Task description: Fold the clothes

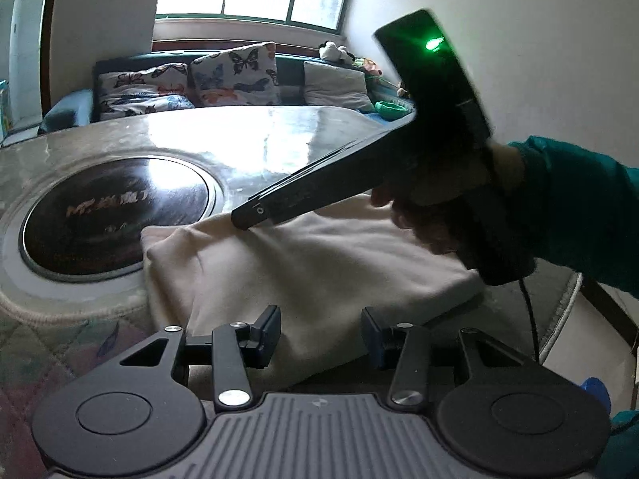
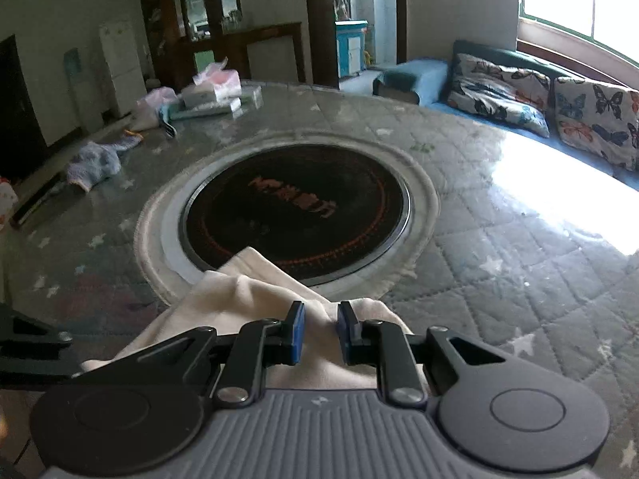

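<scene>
A cream garment lies folded in a thick pad on the quilted table cover. My left gripper is open just above the pad's near edge, with nothing between its fingers. My right gripper, held by a hand in a teal sleeve, reaches across to the pad's far left edge; in the left wrist view its tip rests on the cloth. In the right wrist view a raised fold of the cream garment fills the narrow gap between the blue pads.
A round black hob is set into the table, and the garment's corner overlaps its rim. A pale blue garment and boxes and bags lie at the far side. A sofa with butterfly cushions stands beyond the table.
</scene>
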### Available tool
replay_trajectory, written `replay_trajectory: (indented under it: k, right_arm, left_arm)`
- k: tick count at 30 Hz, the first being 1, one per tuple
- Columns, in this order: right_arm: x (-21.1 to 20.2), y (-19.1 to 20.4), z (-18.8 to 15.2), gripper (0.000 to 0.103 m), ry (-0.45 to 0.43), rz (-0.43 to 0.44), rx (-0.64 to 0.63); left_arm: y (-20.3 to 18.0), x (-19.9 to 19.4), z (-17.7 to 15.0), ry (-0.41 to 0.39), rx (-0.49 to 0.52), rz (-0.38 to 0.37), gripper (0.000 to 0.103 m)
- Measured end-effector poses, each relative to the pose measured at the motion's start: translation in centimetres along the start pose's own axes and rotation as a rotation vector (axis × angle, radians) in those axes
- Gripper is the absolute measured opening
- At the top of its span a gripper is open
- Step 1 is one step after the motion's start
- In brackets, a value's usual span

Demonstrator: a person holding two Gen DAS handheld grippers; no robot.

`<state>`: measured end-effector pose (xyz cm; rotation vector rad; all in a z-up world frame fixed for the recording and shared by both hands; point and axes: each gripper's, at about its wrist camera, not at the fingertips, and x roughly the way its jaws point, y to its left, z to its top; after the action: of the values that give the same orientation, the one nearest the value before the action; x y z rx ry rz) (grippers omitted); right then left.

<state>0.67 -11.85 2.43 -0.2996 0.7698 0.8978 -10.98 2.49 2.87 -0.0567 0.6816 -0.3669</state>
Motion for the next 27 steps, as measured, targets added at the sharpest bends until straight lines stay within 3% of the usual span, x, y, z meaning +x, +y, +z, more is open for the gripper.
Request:
replay_trajectory:
  k: [17,21,27]
  right_arm:
    - [1.9,1.8,1.3,0.018,0.004,0.014,-0.049]
    - [-0.3,1.5,1.2,0.020,-0.020,0.011,-0.054]
    - [-5.8,-1.1,-1.6,0.024,-0.058,-0.061,0.016]
  left_arm:
    - [2.3,-1.6,-0.4,-0.020,-0.063,0.069,0.050]
    - [2.7,-1.8,-0.4,-0.025,-0.076,0.085,0.051]
    - [2.8,-1.7,0.2,-0.040,-0.090,0.097,0.054]
